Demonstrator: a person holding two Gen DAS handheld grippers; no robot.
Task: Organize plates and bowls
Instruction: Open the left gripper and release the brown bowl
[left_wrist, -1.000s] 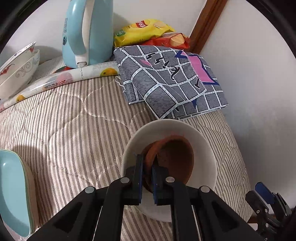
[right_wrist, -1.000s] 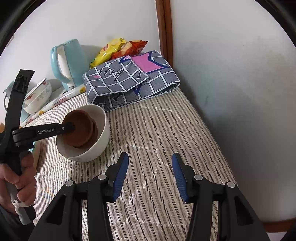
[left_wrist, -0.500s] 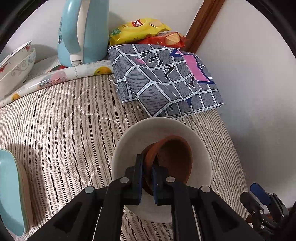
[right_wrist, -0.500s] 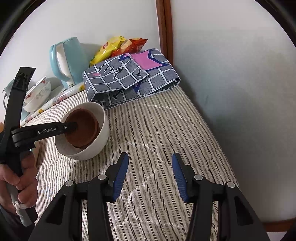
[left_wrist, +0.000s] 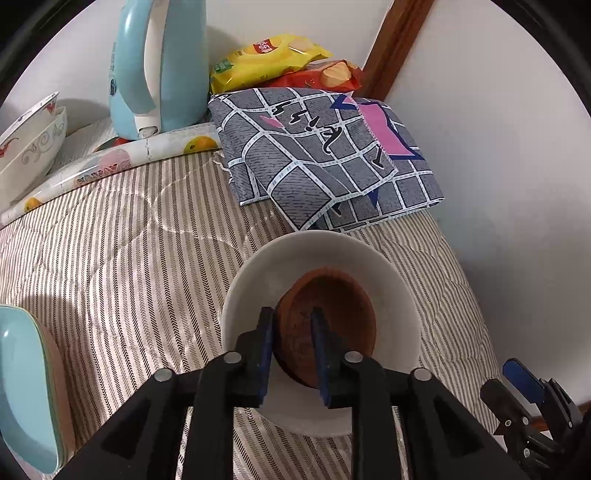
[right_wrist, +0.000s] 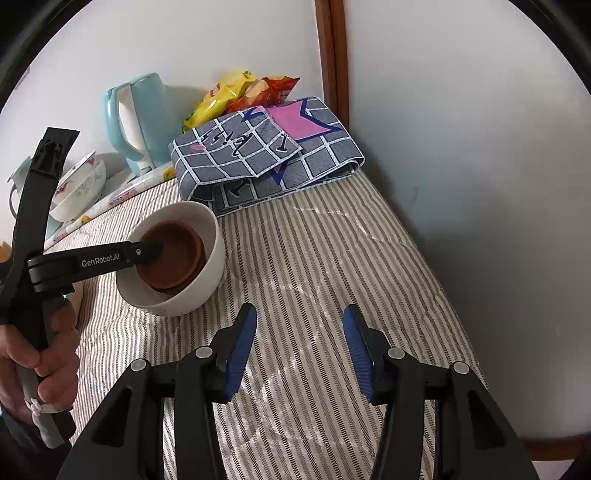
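Observation:
A brown bowl (left_wrist: 332, 314) lies nested inside a white bowl (left_wrist: 332, 254) on the striped bedcover. My left gripper (left_wrist: 293, 325) straddles the brown bowl's near rim with its jaws parted a little and no longer pinching it. In the right wrist view the brown bowl (right_wrist: 173, 258) sits in the white bowl (right_wrist: 199, 284), with the left gripper (right_wrist: 155, 249) reaching in from the left. My right gripper (right_wrist: 299, 332) is open and empty above the bare cover. Patterned white bowls (left_wrist: 26, 147) stand stacked at the far left. A light blue plate (left_wrist: 22, 387) lies at the near left.
A light blue kettle (left_wrist: 159, 66) stands at the back, with snack bags (left_wrist: 269, 59) beside it. A folded grey checked cloth (left_wrist: 321, 155) lies behind the white bowl. A rolled fruit-print sheet (left_wrist: 110, 162) lies along the back. White walls close the right side.
My left gripper set the brown bowl down into the white bowl and its jaws have opened off the rim. The right gripper has stayed still and open.

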